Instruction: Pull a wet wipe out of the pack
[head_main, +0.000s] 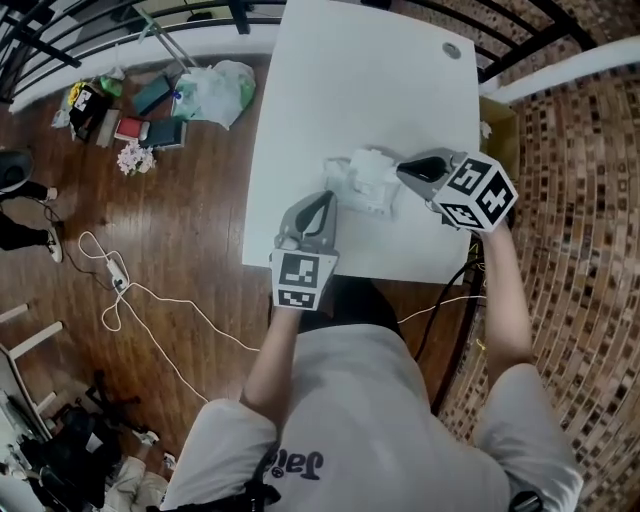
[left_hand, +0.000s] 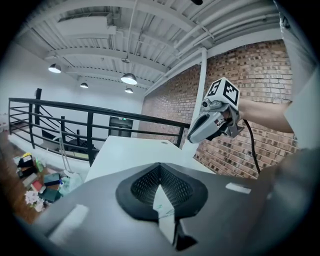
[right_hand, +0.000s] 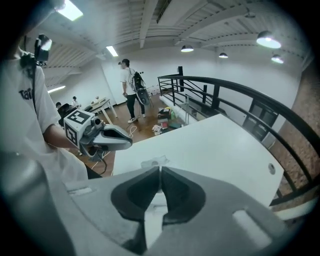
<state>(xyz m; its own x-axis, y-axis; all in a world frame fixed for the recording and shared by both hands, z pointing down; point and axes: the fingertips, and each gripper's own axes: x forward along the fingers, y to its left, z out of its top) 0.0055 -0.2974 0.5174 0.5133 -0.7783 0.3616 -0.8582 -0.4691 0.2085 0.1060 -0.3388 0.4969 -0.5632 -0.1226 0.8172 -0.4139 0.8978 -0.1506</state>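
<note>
The wet wipe pack (head_main: 347, 183) lies on the white table (head_main: 350, 80) near its front edge. My left gripper (head_main: 322, 197) is at the pack's near left side. In the left gripper view its jaws (left_hand: 160, 167) are shut on a thin white sheet with green print, an edge of the pack. My right gripper (head_main: 404, 170) is just right of the pack, shut on a white wet wipe (head_main: 374, 168) that stands up crumpled from the pack. In the right gripper view (right_hand: 160, 171) the wipe hangs pinched between the pads, with the pack (right_hand: 155, 161) on the table beyond.
A round cable hole (head_main: 451, 50) sits in the table's far right corner. On the wooden floor to the left lie a white cable (head_main: 120, 290), bags and books (head_main: 160, 100). A black railing (right_hand: 240, 95) and a brick wall (head_main: 580, 200) bound the area. A person (right_hand: 131, 90) stands far off.
</note>
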